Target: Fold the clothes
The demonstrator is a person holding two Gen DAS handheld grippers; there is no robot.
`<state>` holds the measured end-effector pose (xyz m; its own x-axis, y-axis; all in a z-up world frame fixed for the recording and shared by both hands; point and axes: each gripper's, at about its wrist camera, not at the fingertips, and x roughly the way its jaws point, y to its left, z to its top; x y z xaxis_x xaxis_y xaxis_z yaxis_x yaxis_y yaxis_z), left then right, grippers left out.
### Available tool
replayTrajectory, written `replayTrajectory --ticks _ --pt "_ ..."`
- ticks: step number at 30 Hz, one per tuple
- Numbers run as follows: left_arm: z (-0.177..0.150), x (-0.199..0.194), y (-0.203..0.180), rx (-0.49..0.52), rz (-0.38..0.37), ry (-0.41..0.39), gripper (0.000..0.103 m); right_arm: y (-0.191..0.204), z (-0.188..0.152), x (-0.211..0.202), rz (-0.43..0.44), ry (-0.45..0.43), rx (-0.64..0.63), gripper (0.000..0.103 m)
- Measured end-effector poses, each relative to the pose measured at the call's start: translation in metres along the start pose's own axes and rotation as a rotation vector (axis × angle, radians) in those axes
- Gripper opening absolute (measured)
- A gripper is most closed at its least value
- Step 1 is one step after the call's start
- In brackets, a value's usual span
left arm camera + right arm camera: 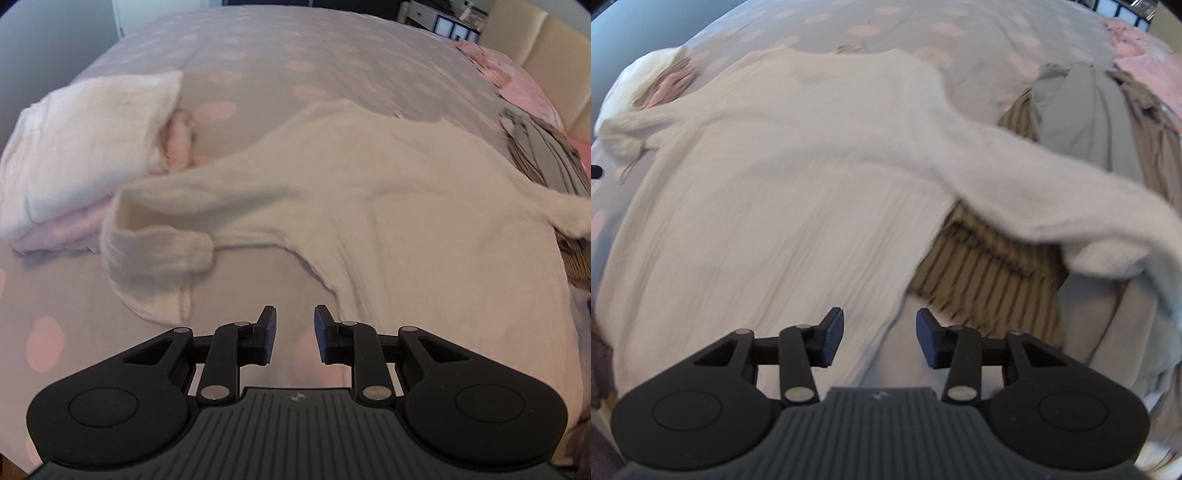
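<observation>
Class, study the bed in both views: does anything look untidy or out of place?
Yes. The cream sweater lies spread out unfolded, and one sleeve is draped across the striped garment beside it instead of lying flat on the bedspread.

A cream-white sweater point(388, 192) lies on a grey bedspread point(258, 55) patterned with pink dots; beside the sweater, a tan garment with dark stripes point(990, 266), a plain grey garment point(1078, 110), and a white-over-pink folded stack point(81, 147)
</observation>
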<state>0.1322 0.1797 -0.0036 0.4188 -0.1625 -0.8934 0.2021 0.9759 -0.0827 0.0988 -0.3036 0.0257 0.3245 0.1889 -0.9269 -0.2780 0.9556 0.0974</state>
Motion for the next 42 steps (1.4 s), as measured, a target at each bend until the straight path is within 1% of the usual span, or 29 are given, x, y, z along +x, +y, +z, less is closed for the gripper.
replayTrajectory --ticks 2,5,8,10,16,19,23,25,27,30,31,32,34,35,36,37,38,40,42 --pt "-0.020 0.003 -0.012 0.041 -0.036 0.048 0.021 0.013 -0.017 0.003 0.034 0.035 -0.019 0.046" --pt "-0.053 0.007 -0.025 0.096 -0.072 0.112 0.021 0.035 -0.043 0.007 0.069 0.088 -0.096 0.046" --pt "-0.082 0.012 -0.032 0.146 -0.076 0.181 0.022 0.049 -0.071 0.007 0.109 0.146 -0.132 0.046" --pt "-0.099 0.013 -0.032 0.176 -0.068 0.212 0.022 0.056 -0.087 0.007 0.112 0.171 -0.148 0.046" --pt "-0.134 0.011 -0.028 0.223 -0.098 0.291 0.023 0.065 -0.125 0.010 0.122 0.241 -0.141 0.046" --pt "-0.143 0.013 -0.031 0.254 -0.106 0.331 0.023 0.070 -0.141 0.017 0.114 0.293 -0.165 0.044" --pt "-0.150 0.018 -0.038 0.308 -0.104 0.369 0.024 0.075 -0.157 0.024 0.103 0.340 -0.193 0.042" --pt "-0.152 0.023 -0.043 0.339 -0.103 0.383 0.024 0.077 -0.163 0.029 0.099 0.357 -0.201 0.040" --pt "-0.156 0.025 -0.050 0.367 -0.085 0.391 0.024 0.077 -0.166 0.033 0.096 0.360 -0.195 0.039" --pt "-0.156 0.027 -0.048 0.364 -0.083 0.395 0.024 0.076 -0.167 0.036 0.086 0.360 -0.187 0.035" --pt "-0.156 0.028 -0.048 0.362 -0.082 0.397 0.024 0.075 -0.167 0.036 0.079 0.359 -0.184 0.030" --pt "-0.156 0.029 -0.047 0.361 -0.081 0.398 0.024 0.074 -0.167 0.037 0.068 0.357 -0.176 0.019" --pt "-0.156 0.030 -0.048 0.366 -0.077 0.398 0.024 0.069 -0.166 0.036 0.056 0.360 -0.155 0.008" --pt "-0.156 0.029 -0.049 0.376 -0.073 0.395 0.022 0.067 -0.165 0.035 0.068 0.367 -0.144 0.006" --pt "-0.157 0.028 -0.051 0.389 -0.066 0.390 0.016 0.068 -0.165 0.033 0.069 0.381 -0.154 0.005" --pt "-0.158 0.026 -0.053 0.402 -0.063 0.387 0.013 0.069 -0.165 0.030 0.069 0.395 -0.166 0.005" --pt "-0.157 0.024 -0.054 0.406 -0.061 0.385 0.005 0.070 -0.166 0.027 0.067 0.410 -0.186 0.005" --pt "-0.155 0.017 -0.051 0.389 -0.076 0.383 0.003 0.072 -0.165 0.017 0.065 0.429 -0.209 0.005" --pt "-0.151 0.008 -0.046 0.364 -0.086 0.377 0.002 0.071 -0.155 0.009 0.049 0.433 -0.214 0.004"
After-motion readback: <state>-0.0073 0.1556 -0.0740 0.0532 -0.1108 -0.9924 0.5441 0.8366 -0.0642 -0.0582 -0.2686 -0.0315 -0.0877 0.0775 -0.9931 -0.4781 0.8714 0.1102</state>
